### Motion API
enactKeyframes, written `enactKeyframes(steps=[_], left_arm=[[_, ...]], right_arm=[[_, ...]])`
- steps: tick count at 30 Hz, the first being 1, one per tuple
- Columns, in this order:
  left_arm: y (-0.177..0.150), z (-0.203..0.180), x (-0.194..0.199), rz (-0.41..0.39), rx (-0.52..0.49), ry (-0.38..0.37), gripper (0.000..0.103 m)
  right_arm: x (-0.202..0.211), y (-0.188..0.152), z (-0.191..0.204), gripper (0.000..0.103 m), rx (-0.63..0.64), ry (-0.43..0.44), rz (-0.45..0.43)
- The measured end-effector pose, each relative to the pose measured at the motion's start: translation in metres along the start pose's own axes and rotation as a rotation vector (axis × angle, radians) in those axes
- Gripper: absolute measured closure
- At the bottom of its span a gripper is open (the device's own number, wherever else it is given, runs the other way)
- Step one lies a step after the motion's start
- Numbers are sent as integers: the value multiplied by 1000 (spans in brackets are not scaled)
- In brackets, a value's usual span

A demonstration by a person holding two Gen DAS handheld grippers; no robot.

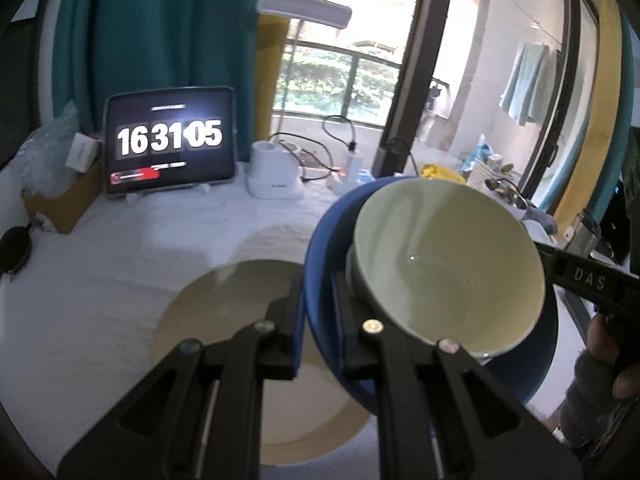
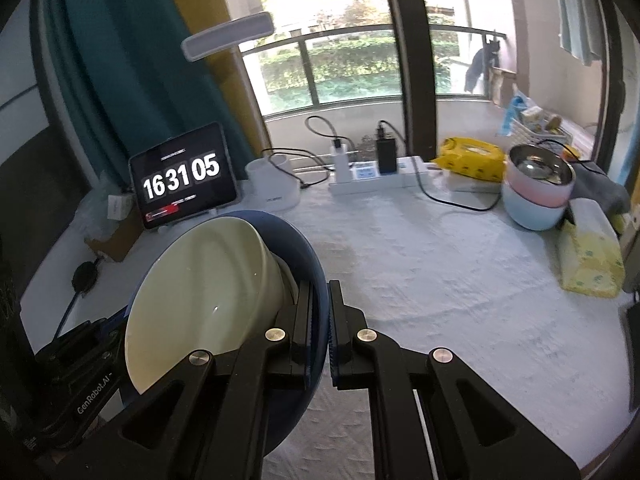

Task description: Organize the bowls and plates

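Observation:
A dark blue bowl (image 1: pixel 320 248) with a pale green bowl (image 1: pixel 448 264) nested inside is held in the air, tilted. My left gripper (image 1: pixel 318 300) is shut on the blue bowl's rim. My right gripper (image 2: pixel 320 312) is shut on the opposite rim of the blue bowl (image 2: pixel 304 252); the green bowl (image 2: pixel 208 292) leans inside it. A beige plate (image 1: pixel 224 312) lies on the white tablecloth below the left gripper.
At the back stand a tablet clock (image 2: pixel 184 178), a white lamp base (image 2: pixel 274 188), a power strip with chargers (image 2: pixel 376 172) and a yellow wipes pack (image 2: pixel 472 158). Stacked pink and light blue bowls with a steel bowl (image 2: pixel 538 188) and a tissue pack (image 2: pixel 590 254) sit at the right.

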State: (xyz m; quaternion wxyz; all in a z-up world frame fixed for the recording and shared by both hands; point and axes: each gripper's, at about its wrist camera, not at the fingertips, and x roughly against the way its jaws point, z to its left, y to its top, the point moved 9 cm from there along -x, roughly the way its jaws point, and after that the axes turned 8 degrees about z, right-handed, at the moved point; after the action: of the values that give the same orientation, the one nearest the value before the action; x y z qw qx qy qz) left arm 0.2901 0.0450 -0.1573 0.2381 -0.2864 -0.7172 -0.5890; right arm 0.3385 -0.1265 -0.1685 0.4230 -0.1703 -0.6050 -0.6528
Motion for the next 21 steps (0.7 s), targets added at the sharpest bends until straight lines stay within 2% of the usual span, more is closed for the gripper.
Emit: enactKeyframes(steps=[8,21], left_arm=[[-2,41,6,-4,52,42,93],[-16,90,-9,62,98,130,93]], right_arm=[[-16,7,39,95,58,30,8],[-73,-4,74,95,53,123,117]])
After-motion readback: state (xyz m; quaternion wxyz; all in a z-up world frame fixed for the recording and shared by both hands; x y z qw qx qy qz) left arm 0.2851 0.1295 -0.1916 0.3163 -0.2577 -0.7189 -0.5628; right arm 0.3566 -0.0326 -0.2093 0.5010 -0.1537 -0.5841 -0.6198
